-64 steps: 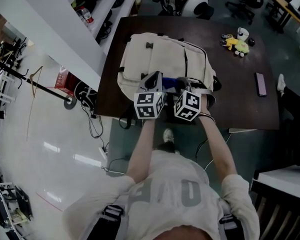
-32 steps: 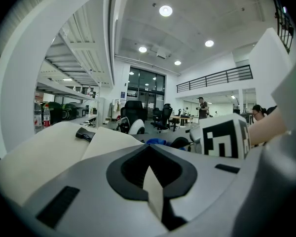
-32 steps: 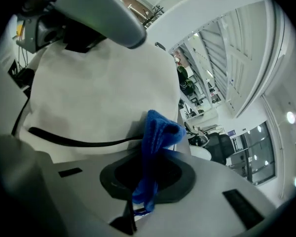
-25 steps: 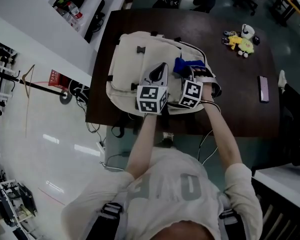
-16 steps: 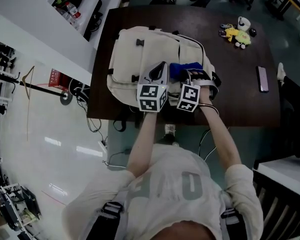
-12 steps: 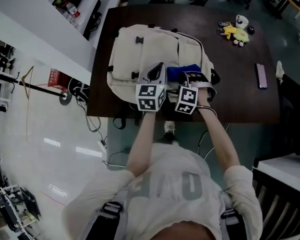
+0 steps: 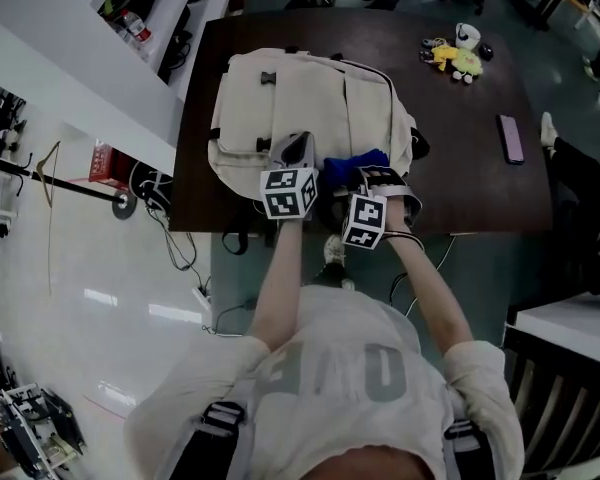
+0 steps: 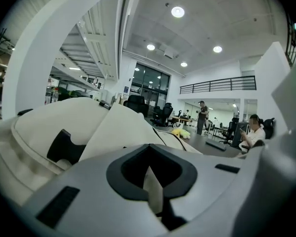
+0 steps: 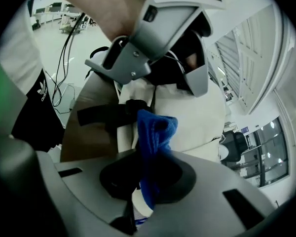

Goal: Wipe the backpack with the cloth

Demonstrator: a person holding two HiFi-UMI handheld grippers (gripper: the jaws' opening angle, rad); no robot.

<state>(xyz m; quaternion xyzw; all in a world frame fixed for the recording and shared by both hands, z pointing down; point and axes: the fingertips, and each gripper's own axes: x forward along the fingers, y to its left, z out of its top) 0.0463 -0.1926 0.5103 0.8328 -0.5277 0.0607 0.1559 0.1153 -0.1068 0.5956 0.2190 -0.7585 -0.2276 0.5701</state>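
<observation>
— Readable text anywhere?
— White Adidas trefoil logo (image 9: 42, 90) on black garment (image 9: 24, 120), right gripper view.
— Shirt print?
— Big grey letters (image 7: 346, 372) across light shirt (image 7: 280, 413), head view; too blurred to read.

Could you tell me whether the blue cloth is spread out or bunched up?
Bunched up: the cloth stands as a crumpled wad pinched in the right hand-held gripper, at the backpack.

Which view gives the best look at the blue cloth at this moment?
The right gripper view: the blue cloth fills its centre, pinched in the right gripper. The head view shows only a small blue patch on the backpack. The left gripper view shows none of it.
</observation>
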